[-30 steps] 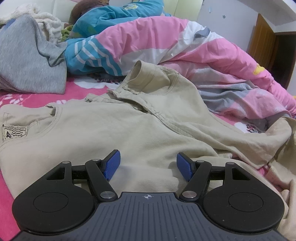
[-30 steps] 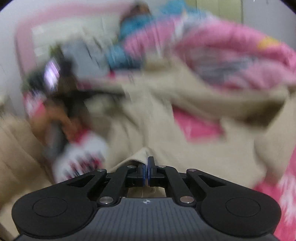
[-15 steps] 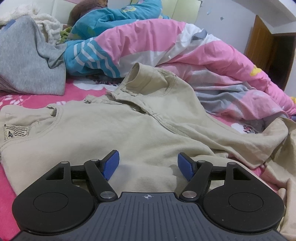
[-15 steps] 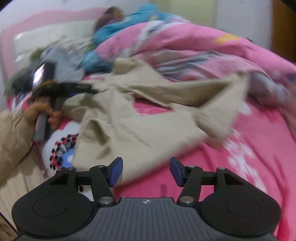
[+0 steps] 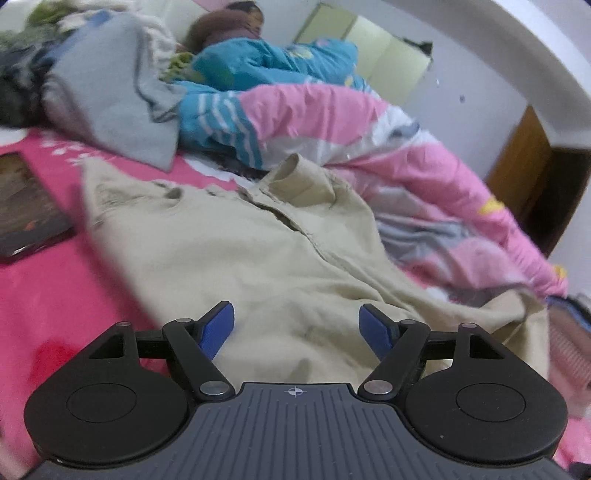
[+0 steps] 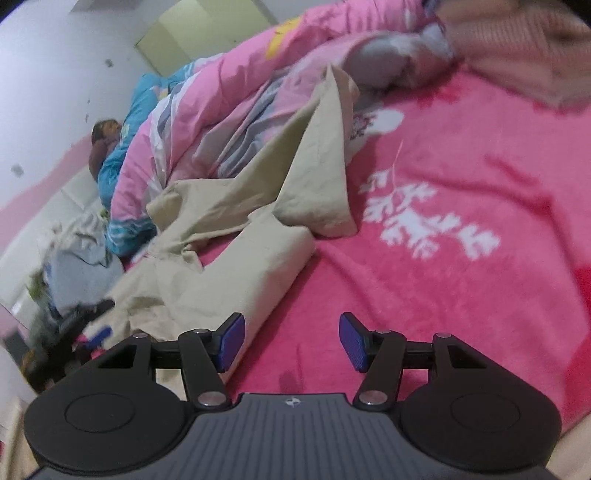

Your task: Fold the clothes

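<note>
A beige jacket (image 5: 266, 258) lies spread on the pink bed cover (image 5: 55, 295), collar toward the far end. My left gripper (image 5: 296, 328) hovers open over its lower body, nothing between the blue pads. In the right wrist view the same jacket (image 6: 236, 258) appears crumpled, one sleeve (image 6: 314, 177) stretching up toward the quilt. My right gripper (image 6: 291, 341) is open above the pink bed cover (image 6: 461, 295), its left pad (image 6: 231, 341) just beside the jacket's edge, and it holds nothing.
A pink, white and blue quilt (image 5: 332, 122) is heaped along the far side, with a person (image 5: 236, 22) lying by it. A grey garment (image 5: 110, 96) sits at the back left. A dark flat object (image 5: 26, 214) lies at the left edge. A wooden door (image 5: 524, 162) stands right.
My right gripper opened and let go of the jacket, then swung right and down over the bed cover. My left gripper stayed open and tilted, showing more of the bed's left side.
</note>
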`<state>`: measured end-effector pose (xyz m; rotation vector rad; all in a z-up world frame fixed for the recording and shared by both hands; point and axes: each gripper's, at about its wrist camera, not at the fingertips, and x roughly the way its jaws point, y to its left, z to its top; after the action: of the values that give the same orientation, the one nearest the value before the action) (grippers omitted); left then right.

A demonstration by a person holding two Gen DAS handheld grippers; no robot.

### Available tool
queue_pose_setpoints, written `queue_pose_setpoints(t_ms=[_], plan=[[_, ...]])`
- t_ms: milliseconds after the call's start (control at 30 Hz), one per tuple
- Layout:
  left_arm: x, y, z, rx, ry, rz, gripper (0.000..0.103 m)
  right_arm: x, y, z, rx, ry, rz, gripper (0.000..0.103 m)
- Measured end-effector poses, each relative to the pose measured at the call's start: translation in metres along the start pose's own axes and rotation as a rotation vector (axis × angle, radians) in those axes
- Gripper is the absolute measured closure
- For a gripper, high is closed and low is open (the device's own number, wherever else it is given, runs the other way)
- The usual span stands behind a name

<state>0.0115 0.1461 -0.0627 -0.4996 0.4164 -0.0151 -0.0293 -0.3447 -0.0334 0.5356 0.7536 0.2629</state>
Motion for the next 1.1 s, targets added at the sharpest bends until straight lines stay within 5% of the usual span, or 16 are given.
queue_pose_setpoints(t_ms=[200,467,800,1033,1100], plan=[[-0.019,0.022,0.004,-0.07,-0.083,0.097,0.028,0.005,0.005,-0.009,0.006,0.013,0.047,0.044],[-0.015,0.051,0.003,-0.199,-0.069,0.113,0.028,-0.005,0.086,-0.033,-0.5,-0.081,0.097,0.044],[-0.011,0.061,0.005,-0.23,-0.071,0.1,0.027,0.031,0.158,-0.093,-0.914,-0.049,0.149,0.044],[0.006,0.056,0.013,-0.221,-0.062,0.144,0.036,0.06,0.153,-0.119,-1.022,-0.008,-0.015,0.045],[0.009,0.054,0.015,-0.205,-0.056,0.174,0.045,0.058,0.152,-0.119,-1.035,-0.021,-0.037,0.065]])
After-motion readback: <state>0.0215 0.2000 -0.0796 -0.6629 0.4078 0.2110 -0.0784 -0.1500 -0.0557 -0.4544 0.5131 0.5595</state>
